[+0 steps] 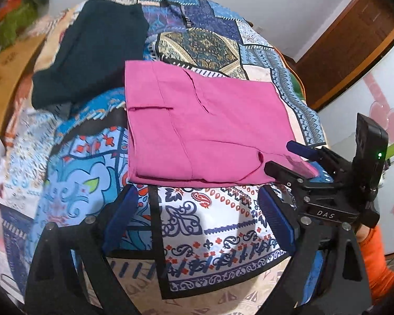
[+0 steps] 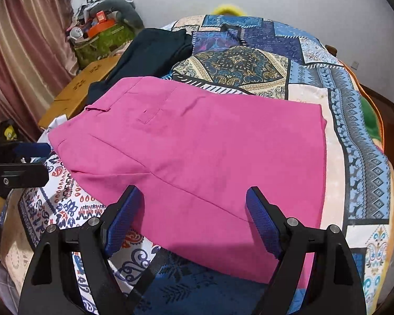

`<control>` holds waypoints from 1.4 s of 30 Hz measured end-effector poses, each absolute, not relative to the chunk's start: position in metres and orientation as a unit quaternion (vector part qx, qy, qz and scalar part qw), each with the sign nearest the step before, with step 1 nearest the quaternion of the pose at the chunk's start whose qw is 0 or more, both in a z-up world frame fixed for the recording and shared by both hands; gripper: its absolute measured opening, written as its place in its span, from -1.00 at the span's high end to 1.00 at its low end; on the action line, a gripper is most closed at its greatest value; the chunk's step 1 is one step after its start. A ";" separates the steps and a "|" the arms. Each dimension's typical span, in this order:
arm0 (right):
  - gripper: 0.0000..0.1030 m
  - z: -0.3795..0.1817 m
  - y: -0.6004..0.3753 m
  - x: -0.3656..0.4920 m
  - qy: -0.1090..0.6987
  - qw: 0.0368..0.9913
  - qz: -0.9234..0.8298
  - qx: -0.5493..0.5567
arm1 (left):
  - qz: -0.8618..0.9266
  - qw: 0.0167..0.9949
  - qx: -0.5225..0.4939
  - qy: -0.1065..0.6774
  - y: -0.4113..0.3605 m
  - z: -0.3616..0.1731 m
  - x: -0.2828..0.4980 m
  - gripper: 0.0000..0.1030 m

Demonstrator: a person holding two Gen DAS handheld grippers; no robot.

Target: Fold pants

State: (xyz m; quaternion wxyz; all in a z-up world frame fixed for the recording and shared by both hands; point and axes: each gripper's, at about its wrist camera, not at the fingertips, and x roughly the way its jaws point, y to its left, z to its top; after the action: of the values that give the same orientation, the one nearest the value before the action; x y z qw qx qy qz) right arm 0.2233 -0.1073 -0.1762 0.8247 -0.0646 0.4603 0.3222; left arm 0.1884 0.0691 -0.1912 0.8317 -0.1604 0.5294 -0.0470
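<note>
The pink pants (image 1: pixel 197 128) lie folded into a flat rectangle on the patterned bedspread (image 1: pixel 205 231); they also show in the right wrist view (image 2: pixel 210 157). My left gripper (image 1: pixel 197 197) is open and empty, just short of the pants' near edge. My right gripper (image 2: pixel 194 197) is open, its jaws spread over the pants' near corner without gripping. In the left wrist view the right gripper (image 1: pixel 289 157) sits at the pants' right corner. In the right wrist view the left gripper (image 2: pixel 39 160) shows at the left edge.
A folded dark garment (image 1: pixel 92 55) lies behind the pink pants on the left. A wooden cabinet (image 2: pixel 84 84) and a pile of clutter (image 2: pixel 102 31) stand left of the bed. A brown door (image 1: pixel 354 47) is at the right.
</note>
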 end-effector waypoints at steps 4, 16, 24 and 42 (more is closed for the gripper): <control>-0.56 -0.178 -0.108 0.225 0.473 0.817 0.326 -0.054 | -0.062 0.817 -0.204 0.536 0.075 -0.199 0.197 -0.81; -0.55 -0.184 -0.114 0.224 0.486 0.809 0.329 -0.018 | -0.022 0.835 -0.229 0.500 0.085 -0.208 0.232 0.44; -0.56 -0.183 -0.128 0.223 0.499 0.804 0.325 0.016 | 0.030 0.897 -0.044 0.439 0.062 -0.169 0.205 0.59; -0.56 -0.189 -0.148 0.215 0.498 0.812 0.303 0.016 | 0.012 0.928 0.115 0.353 0.008 -0.114 0.216 0.65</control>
State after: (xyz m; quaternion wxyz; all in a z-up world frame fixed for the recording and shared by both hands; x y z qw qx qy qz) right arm 0.2154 -0.1479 -0.1888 0.8121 0.0163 0.4982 0.3033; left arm 0.2160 0.0083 -0.1140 0.9282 0.1153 0.3535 0.0116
